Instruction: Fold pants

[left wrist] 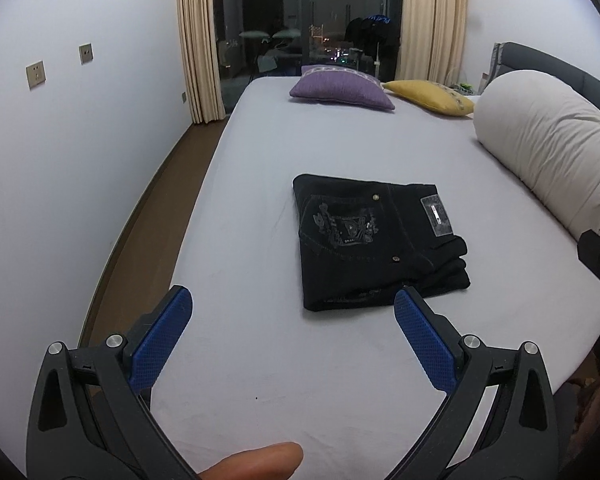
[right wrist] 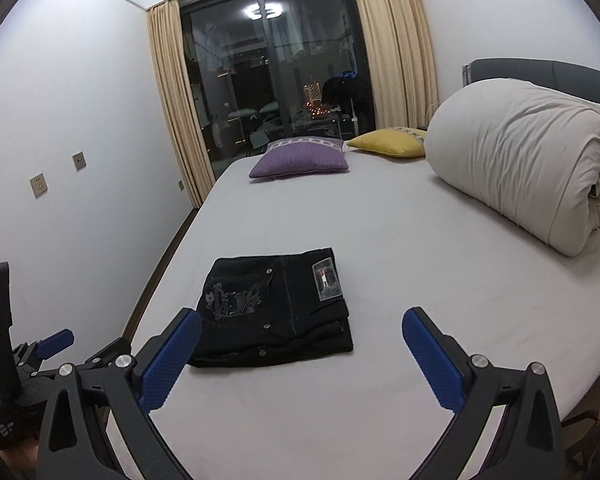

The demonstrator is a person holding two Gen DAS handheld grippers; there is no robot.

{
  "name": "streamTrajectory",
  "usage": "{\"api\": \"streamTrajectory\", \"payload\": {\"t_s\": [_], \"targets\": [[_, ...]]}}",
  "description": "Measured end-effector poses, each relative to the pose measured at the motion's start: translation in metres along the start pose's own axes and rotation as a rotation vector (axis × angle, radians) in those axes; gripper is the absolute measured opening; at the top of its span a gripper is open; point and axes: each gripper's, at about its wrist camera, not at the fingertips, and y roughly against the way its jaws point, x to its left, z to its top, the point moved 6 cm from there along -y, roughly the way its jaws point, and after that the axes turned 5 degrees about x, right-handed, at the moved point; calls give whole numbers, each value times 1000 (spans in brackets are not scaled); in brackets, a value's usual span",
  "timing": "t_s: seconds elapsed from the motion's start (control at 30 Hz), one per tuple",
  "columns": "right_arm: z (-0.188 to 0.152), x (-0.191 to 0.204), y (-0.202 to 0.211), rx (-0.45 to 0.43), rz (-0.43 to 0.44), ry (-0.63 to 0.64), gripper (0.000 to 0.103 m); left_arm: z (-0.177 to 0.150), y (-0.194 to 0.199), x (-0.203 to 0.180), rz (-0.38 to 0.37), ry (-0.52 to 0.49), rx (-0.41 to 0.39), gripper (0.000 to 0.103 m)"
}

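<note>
Left gripper (left wrist: 293, 312): our blue-padded jaws spread wide, holding nothing.
Right gripper (right wrist: 301, 326): likewise wide apart, empty.
Folded black denim pants (left wrist: 376, 240): a compact stack mid-bed, just beyond both grippers.
Handling: we judge them heavy, soft, unslippery; pinch the thick folded edge.

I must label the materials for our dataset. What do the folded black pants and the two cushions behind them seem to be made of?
Folded black pants: probably denim, matte, judging by the rivets, the visible seams and the waistband patch. Purple square cushion: a ribbed woven fabric with a patterned trim, as it looks. Yellow cushion: smoother cloth, perhaps slightly glossy; the fibre cannot be told.
</note>
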Motion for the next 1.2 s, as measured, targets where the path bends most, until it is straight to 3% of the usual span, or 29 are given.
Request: {"api": "streamTrajectory", "payload": {"t_s": [0.57,1.2], "targets": [[-15,21,-14,61,21,35,103,-8,-17,10,5,16,27,103],[-22,17,-21,85,22,13,103,-11,-25,8,9,14,37,103]]}}
